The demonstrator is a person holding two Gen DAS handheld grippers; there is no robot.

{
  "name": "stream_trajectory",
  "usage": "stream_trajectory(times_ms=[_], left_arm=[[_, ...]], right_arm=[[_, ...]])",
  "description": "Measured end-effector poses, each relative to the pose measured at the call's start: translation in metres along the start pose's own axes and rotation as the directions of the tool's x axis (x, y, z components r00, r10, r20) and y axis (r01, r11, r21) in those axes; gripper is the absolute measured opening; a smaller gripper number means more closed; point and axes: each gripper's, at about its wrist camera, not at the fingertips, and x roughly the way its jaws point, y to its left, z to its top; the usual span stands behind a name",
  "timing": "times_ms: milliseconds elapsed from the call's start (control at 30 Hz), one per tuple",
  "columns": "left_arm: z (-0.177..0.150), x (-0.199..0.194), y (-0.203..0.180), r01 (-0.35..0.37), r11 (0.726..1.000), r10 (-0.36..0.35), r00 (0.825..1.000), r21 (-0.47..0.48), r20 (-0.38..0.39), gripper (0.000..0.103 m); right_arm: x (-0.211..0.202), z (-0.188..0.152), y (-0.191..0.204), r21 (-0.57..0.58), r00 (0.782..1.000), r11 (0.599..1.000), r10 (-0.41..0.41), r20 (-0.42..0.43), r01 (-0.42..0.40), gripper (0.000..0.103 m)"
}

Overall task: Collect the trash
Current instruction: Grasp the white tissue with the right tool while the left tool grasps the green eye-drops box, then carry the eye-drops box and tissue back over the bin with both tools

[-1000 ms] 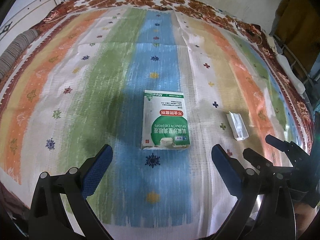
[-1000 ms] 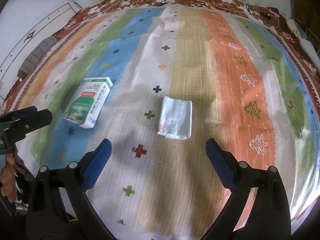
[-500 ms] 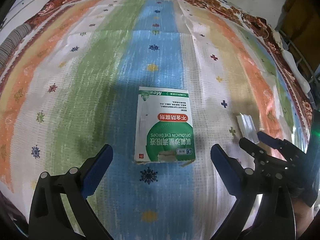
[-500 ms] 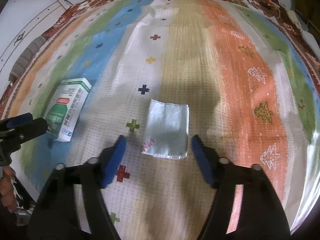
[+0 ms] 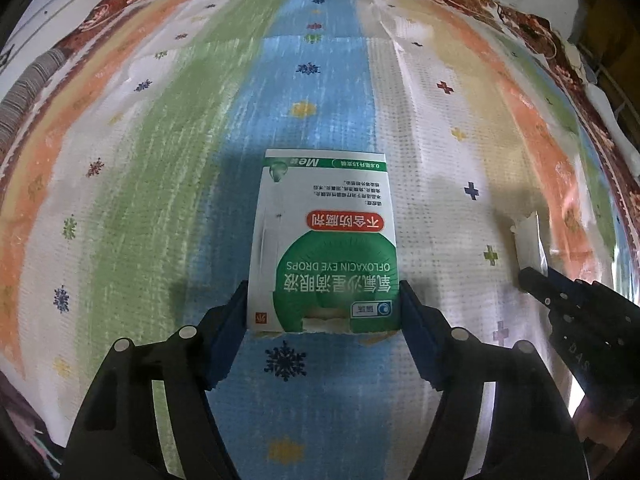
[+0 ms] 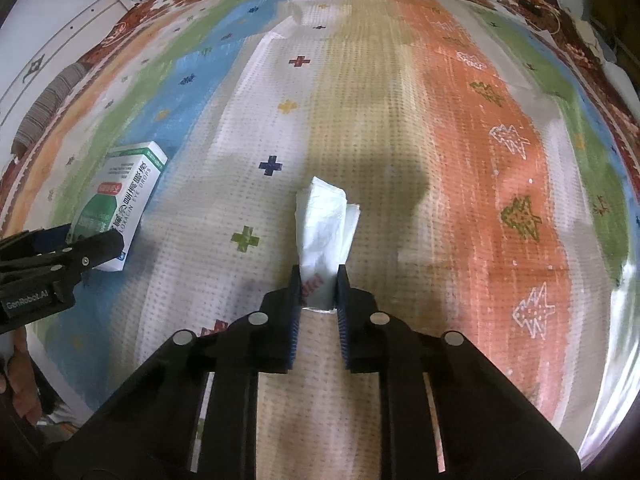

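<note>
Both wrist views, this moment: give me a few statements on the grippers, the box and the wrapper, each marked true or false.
1. The left gripper has its fingers against both sides of the box. True.
2. The box stands upright on end. False: it lies flat on the striped cloth.
3. The right gripper is shut on the wrapper. True.
4. The wrapper lies flat and smooth. False: it is squeezed and crumpled between the fingers.
5. The box touches the wrapper. False: they lie apart on the cloth.
</note>
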Motion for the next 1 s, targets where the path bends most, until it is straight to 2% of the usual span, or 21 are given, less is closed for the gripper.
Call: stream_trajectory(times_ms=[433, 867, 1000], left_arm=[[-0.02, -0.075, 0.007, 0.11, 0.992, -0.107, 0.993, -0.062, 0.052, 0.07], [-0.048, -0.127, -0.012, 0.246, 0.967, -0.239, 0.966, -0.061, 0.098, 0.07], [-0.058, -0.146, -0.014, 0.265, 0.963, -0.259, 0.958, -0.042, 0.123, 0.07]], right_arm=[[-0.069, -0.025, 0.023, -0.066, 0.999, 0.998, 0.014, 0.049, -0.01, 0.011], [-0.133, -0.055, 0.034, -0.066, 0.992, 0.996, 0.068, 0.104, -0.062, 0.011], [-0.149, -0.064, 0.035, -0.062, 0.99, 0.995, 0.087, 0.113, -0.081, 0.011]])
